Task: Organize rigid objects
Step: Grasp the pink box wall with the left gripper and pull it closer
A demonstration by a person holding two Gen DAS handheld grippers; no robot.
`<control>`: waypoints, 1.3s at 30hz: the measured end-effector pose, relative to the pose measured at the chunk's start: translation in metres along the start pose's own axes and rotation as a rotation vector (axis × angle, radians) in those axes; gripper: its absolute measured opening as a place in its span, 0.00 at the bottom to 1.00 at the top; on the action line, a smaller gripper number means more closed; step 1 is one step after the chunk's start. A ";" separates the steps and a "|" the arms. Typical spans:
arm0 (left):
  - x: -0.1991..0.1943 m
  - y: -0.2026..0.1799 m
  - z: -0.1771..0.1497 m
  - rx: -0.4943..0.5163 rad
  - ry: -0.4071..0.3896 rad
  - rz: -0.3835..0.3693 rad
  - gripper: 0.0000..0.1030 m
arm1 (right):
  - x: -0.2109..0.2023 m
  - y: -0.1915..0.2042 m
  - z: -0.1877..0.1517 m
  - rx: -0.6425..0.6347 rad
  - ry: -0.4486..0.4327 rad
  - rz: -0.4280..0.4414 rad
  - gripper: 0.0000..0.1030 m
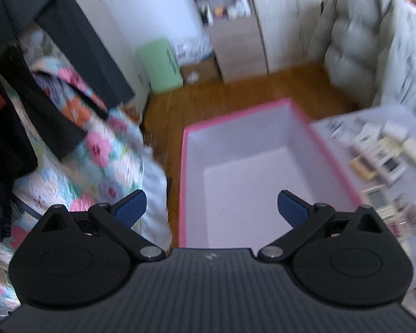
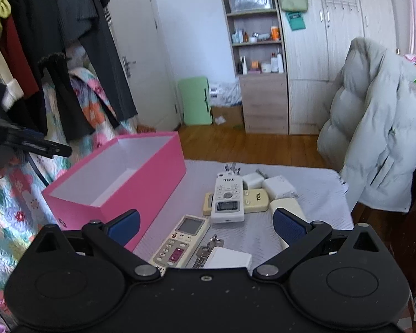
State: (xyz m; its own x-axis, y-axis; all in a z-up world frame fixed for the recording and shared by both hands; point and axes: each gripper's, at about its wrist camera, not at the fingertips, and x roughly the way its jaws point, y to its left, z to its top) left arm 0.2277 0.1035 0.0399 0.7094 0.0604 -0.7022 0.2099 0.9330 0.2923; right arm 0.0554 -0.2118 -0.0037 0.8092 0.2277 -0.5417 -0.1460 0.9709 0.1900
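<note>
The left wrist view is motion-blurred: the small remotes and chargers (image 1: 380, 155) right of the open pink cardboard box (image 1: 332, 149) smear together unreadably. In the right wrist view, the gripper body hides the near ends of the cream remote control (image 2: 180, 241) and the white rectangular charger (image 2: 228, 258) beside that box.

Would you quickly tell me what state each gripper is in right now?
Left gripper: open, holding nothing, over the pink box.
Right gripper: open, holding nothing.
</note>
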 end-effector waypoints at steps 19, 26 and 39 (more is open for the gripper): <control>0.152 0.035 0.014 -0.010 0.307 -0.108 0.89 | 0.063 -0.010 0.000 0.023 0.145 0.026 0.99; 0.171 0.035 -0.003 -0.078 0.366 -0.188 0.33 | 0.074 0.001 -0.001 0.010 0.180 0.050 0.98; 0.145 0.039 -0.018 -0.051 0.194 -0.195 0.04 | 0.084 0.007 -0.003 0.013 0.204 0.061 0.98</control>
State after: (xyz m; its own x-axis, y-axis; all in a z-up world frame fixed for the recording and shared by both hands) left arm 0.3266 0.1549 -0.0627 0.5157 -0.0594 -0.8547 0.2919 0.9501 0.1101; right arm 0.1205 -0.1851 -0.0505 0.6666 0.2973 -0.6836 -0.1822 0.9542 0.2373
